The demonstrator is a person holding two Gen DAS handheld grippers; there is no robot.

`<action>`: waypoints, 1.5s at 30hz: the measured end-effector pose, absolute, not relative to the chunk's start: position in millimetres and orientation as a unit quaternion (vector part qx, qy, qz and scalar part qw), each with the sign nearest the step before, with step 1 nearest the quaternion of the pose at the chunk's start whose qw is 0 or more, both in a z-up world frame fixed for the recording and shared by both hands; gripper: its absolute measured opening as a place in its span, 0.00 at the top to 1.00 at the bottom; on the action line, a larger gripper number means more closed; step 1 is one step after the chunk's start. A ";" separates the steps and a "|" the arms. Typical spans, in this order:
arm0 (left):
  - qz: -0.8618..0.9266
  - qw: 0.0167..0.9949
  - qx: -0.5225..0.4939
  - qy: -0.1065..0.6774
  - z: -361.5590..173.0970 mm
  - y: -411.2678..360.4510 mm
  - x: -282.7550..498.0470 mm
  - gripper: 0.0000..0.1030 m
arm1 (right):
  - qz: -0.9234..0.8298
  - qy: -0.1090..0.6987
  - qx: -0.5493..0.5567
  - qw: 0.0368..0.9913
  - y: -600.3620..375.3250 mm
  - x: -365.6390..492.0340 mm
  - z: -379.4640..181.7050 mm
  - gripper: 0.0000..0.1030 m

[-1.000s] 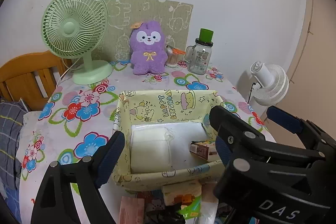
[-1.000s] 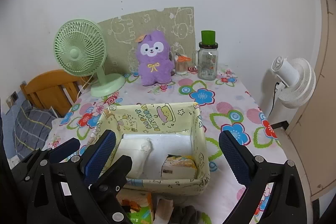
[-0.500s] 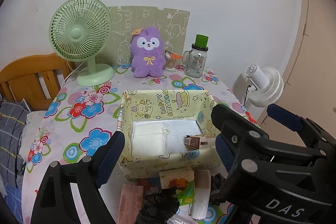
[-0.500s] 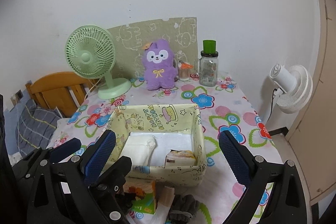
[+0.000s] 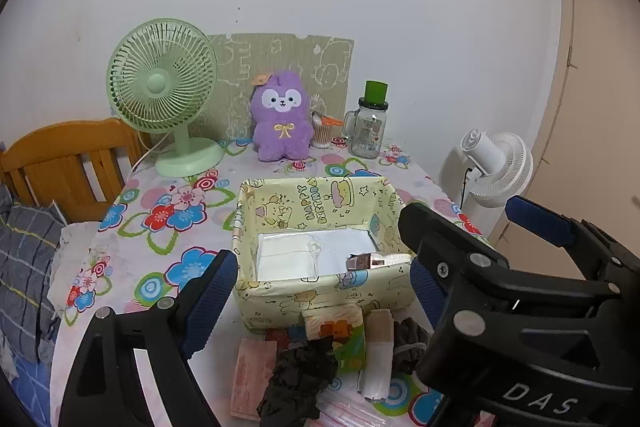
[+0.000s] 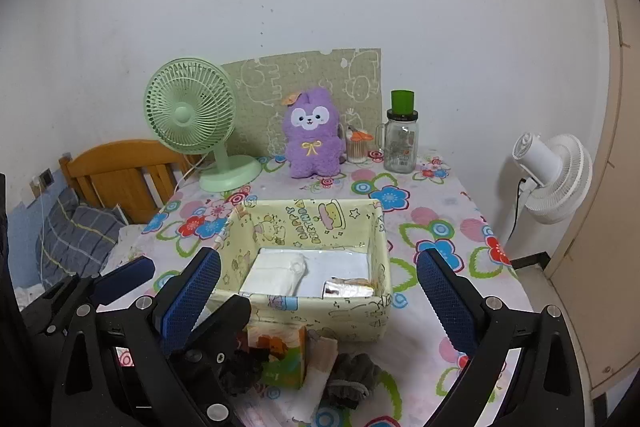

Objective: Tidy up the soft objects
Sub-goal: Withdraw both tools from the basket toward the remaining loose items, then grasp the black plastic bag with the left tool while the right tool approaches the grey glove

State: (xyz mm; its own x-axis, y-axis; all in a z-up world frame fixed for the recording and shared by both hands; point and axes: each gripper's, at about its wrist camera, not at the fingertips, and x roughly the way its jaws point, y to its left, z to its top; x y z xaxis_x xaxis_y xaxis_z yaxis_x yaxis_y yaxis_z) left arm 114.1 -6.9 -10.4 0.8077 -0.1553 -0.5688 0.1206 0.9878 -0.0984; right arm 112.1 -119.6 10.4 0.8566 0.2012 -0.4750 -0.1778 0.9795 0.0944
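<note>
Soft things lie heaped at the worktop's near edge, just in front of the yellow box point(image 5: 320, 291). In the left wrist view, the left claw point(image 5: 316, 291) hangs apart and empty above a crumpled black cloth point(image 5: 300, 375) and a tissue pack point(image 5: 340, 335); both look light and limp, best pinched at a raised fold. In the right wrist view, the right claw point(image 6: 316, 291) is likewise apart, empty, near a grey sock point(image 6: 352, 379).

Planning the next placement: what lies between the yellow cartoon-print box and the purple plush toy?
Only bare floral tablecloth lies between the yellow cartoon-print box and the purple plush toy, in both views.
</note>
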 end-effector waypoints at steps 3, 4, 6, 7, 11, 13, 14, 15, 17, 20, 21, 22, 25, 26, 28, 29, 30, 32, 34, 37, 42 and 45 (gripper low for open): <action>-0.073 0.952 -0.027 0.295 -9.9 -5.3 107.0 0.13 | 0.101 0.247 0.023 0.963 -118.7 106.8 10.1 0.03; -0.073 0.953 -0.026 0.293 -9.9 -4.9 104.4 0.13 | 0.102 0.247 0.021 0.963 -118.2 105.4 9.9 0.04; -0.073 0.953 -0.026 0.292 -10.3 -4.0 100.6 0.13 | 0.104 0.246 0.019 0.964 -117.0 102.1 9.1 0.04; -0.074 0.953 -0.025 0.292 -10.5 -4.0 99.3 0.13 | 0.106 0.247 0.019 0.963 -116.2 100.9 8.4 0.05; -0.073 0.954 -0.024 0.290 -12.0 -3.2 93.0 0.13 | 0.111 0.251 0.023 0.961 -115.2 98.3 5.5 0.07; -0.070 0.955 -0.025 0.286 -12.5 -1.9 90.2 0.14 | 0.111 0.251 0.021 0.961 -114.4 96.0 4.2 0.09; -0.070 0.955 -0.025 0.286 -12.9 -1.4 88.6 0.14 | 0.111 0.251 0.021 0.962 -113.8 95.4 3.8 0.10; -0.070 0.956 -0.025 0.285 -13.5 -1.0 87.2 0.14 | 0.111 0.251 0.020 0.961 -113.3 95.2 3.3 0.11; -0.070 0.956 -0.026 0.283 -14.5 -0.3 84.5 0.15 | 0.112 0.253 0.018 0.961 -112.6 93.2 1.5 0.14; -0.071 0.955 -0.027 0.286 -17.7 0.7 83.0 0.16 | 0.114 0.258 0.019 0.959 -112.4 92.4 -3.6 0.16; -0.072 0.955 -0.026 0.288 -19.3 0.6 82.8 0.16 | 0.114 0.261 0.019 0.958 -112.3 92.5 -6.3 0.16; -0.072 0.954 -0.026 0.289 -20.4 0.7 82.5 0.17 | 0.114 0.264 0.019 0.958 -112.6 92.6 -8.5 0.16; -0.073 0.953 -0.021 0.294 -26.4 0.6 81.2 0.19 | 0.115 0.270 0.020 0.956 -112.1 93.1 -15.3 0.16; -0.073 0.952 -0.018 0.296 -27.8 0.5 81.2 0.19 | 0.115 0.272 0.020 0.955 -112.4 93.4 -17.9 0.17; -0.072 0.952 -0.014 0.298 -31.2 0.0 81.3 0.21 | 0.117 0.276 0.021 0.954 -112.1 93.7 -22.4 0.19; -0.072 0.951 -0.012 0.299 -33.3 -0.2 81.4 0.22 | 0.117 0.279 0.022 0.953 -112.2 94.4 -24.9 0.20; -0.073 0.951 -0.011 0.301 -35.2 -0.5 81.5 0.22 | 0.118 0.281 0.022 0.952 -112.3 94.6 -26.7 0.20; -0.074 0.950 -0.010 0.304 -38.3 -0.7 81.0 0.23 | 0.117 0.284 0.022 0.951 -112.7 95.1 -29.6 0.22; -0.075 0.949 -0.009 0.306 -41.2 -0.8 80.9 0.24 | 0.118 0.288 0.024 0.950 -113.3 95.7 -33.6 0.23; -0.078 0.948 -0.008 0.309 -46.6 -0.5 81.3 0.26 | 0.121 0.295 0.026 0.947 -113.3 97.5 -39.4 0.24; -0.082 0.943 -0.008 0.323 -56.3 -0.7 84.5 0.29 | 0.119 0.307 0.028 0.944 -113.3 99.3 -49.5 0.25; -0.084 0.939 -0.013 0.333 -63.1 0.7 86.8 0.30 | 0.118 0.312 0.030 0.942 -113.7 99.6 -55.7 0.25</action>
State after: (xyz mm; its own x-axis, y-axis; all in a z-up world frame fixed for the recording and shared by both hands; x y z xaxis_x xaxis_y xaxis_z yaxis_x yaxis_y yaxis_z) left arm 86.8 0.7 -63.1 0.7639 -0.1663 -0.6236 0.1483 0.9856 -0.0812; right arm 99.6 -113.7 -55.7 0.7776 0.2402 -0.5811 -0.2026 0.9706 0.1301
